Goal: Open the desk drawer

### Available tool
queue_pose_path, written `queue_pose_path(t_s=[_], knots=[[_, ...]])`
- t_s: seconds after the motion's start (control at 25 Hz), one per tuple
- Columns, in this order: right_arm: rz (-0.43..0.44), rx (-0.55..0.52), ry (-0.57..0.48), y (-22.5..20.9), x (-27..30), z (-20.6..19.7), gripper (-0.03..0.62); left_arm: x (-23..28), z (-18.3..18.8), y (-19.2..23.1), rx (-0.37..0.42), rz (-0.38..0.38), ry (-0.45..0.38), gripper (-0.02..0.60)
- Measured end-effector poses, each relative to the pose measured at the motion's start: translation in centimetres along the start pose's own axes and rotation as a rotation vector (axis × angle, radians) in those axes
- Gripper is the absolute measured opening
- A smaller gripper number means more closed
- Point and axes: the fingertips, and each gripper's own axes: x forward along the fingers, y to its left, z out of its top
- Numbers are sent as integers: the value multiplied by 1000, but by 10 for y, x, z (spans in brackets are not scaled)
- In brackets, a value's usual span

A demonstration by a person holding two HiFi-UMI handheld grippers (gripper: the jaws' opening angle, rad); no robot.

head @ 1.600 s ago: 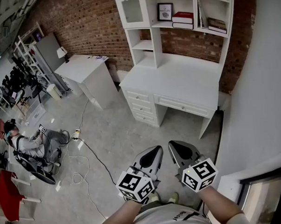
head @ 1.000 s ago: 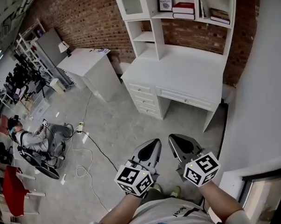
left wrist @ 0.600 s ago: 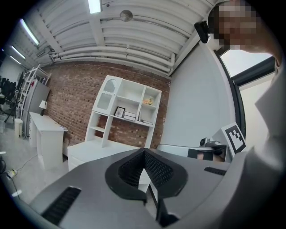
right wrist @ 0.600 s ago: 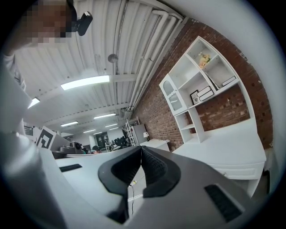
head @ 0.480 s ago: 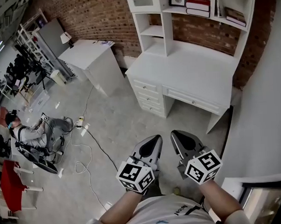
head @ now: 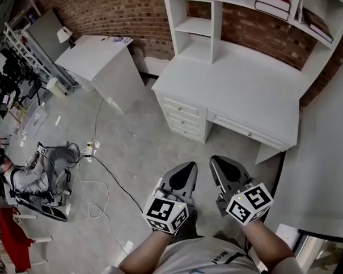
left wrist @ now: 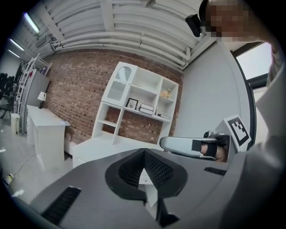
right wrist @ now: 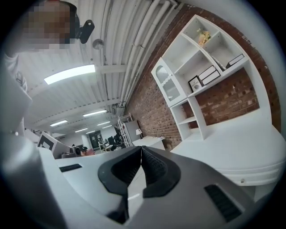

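Compared with the earlier head views, the white wooden desk with a shelf hutch (head: 243, 85) is now sitting larger and lower in the picture, closer to both grippers, which are keeping their side-by-side position.

1. The left gripper (head: 188, 167), grey with a black-and-white marker cube, is pointing toward the desk. Its jaws are meeting at the tips and are holding nothing.
2. The right gripper (head: 215, 159), of the same build, is travelling just beside the left one. Its jaws are likewise pressed together and empty.
3. The wide shallow white drawer with small knobs (head: 245, 130) is lying directly under the desktop, ahead of the right gripper and well apart from it.
4. The stack of three small white drawers (head: 184, 119) is standing at the desk's left end, ahead of the left gripper, also well apart. All drawer fronts are sitting flush.
5. Grey concrete floor (head: 144, 157) is separating both grippers from the desk.
6. A second plain white table (head: 97, 57) is standing to the left against the red brick wall (head: 115, 14).
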Motion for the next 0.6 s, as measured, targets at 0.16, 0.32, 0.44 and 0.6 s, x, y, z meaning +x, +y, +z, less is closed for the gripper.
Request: queue_pose_path(t_s=[0.16, 0.32, 0.44, 0.6], knots=[[-27, -7, 1, -18, 56, 1, 18, 33, 6, 58, 11, -11, 16, 12], [-34, -16, 13, -36, 98, -6, 18, 67, 0, 106, 3, 0, 17, 12], [-40, -20, 25, -55, 126, -20, 18, 93, -17, 136, -6, 14, 30, 12], [-41, -13, 38, -90, 164, -44, 18, 133, -51, 174, -5, 35, 50, 12]])
